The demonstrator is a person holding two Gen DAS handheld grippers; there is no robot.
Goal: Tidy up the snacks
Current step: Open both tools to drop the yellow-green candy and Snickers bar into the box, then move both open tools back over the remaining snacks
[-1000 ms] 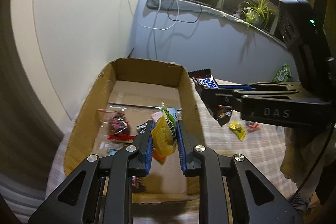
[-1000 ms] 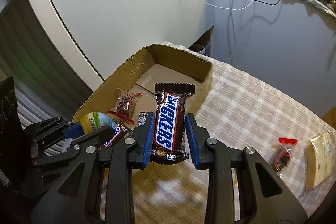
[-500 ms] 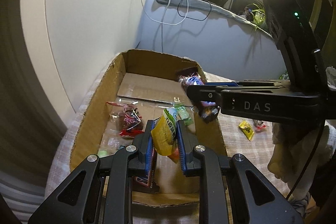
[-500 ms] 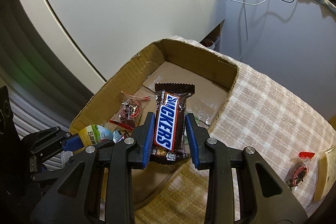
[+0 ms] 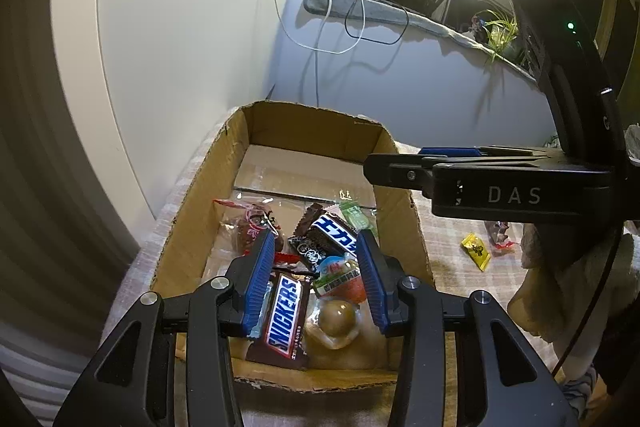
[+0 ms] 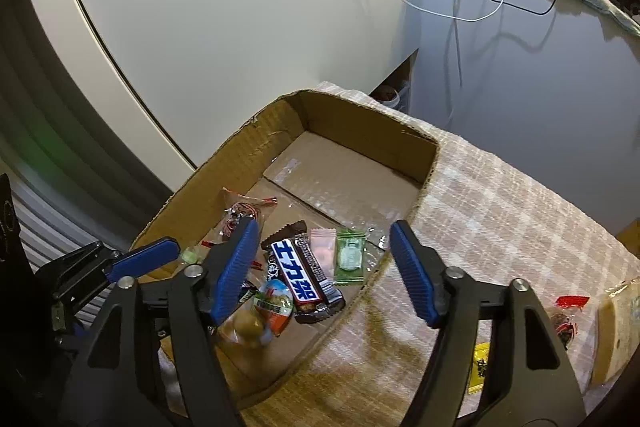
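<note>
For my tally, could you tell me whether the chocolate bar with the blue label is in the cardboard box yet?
In: the chocolate bar lies flat on the cardboard box floor among other snacks, free of both jaws.

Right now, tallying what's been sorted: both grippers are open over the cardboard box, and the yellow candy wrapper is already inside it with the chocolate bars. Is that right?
Not quite. The yellow candy wrapper still lies on the checked cloth outside the cardboard box, as the left wrist view shows. The rest holds: left gripper and right gripper are opening, empty, over the chocolate bars.

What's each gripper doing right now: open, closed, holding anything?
Left gripper: opening, nothing gripped; snacks lie loose in the cardboard box.
Right gripper: opening, empty above the box.
</note>
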